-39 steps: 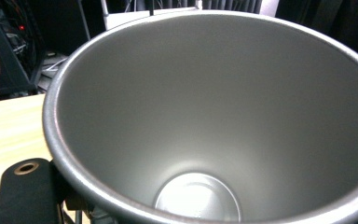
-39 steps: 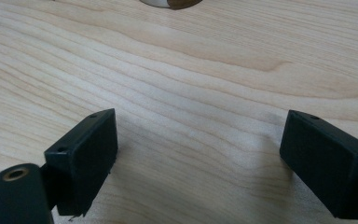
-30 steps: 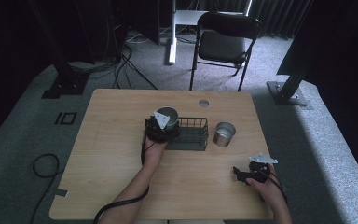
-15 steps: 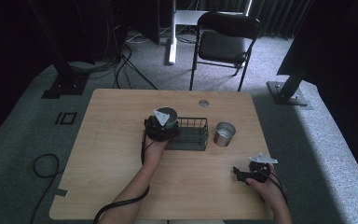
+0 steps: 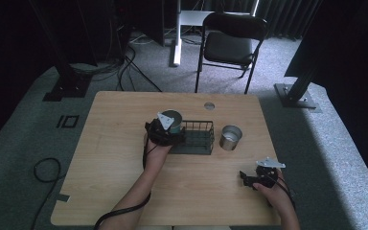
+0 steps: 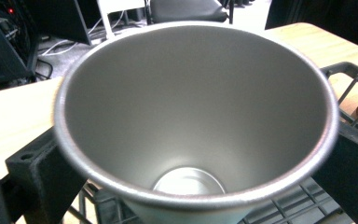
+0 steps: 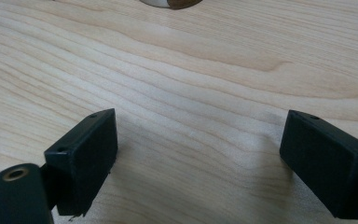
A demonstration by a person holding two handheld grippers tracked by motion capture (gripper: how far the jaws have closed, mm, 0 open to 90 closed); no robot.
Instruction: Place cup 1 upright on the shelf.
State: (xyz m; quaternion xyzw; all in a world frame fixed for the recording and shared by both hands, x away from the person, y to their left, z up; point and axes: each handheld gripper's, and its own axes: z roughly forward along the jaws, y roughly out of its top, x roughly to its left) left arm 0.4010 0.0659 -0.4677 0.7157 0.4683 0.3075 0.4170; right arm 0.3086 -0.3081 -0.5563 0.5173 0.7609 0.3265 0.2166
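Standing upright at the left end of the black wire basket (image 5: 197, 139), the metal cup (image 6: 196, 116) is sitting between the fingers of the left gripper (image 5: 165, 130), whose jaws have just been opening and are now spread beside the cup wall (whether they are touching it I cannot tell). A second metal cup (image 5: 230, 137) is resting on the bench (image 5: 115, 143) just right of the basket. Hovering low over bare wood, the right gripper (image 7: 198, 158) is holding its fingers released and empty.
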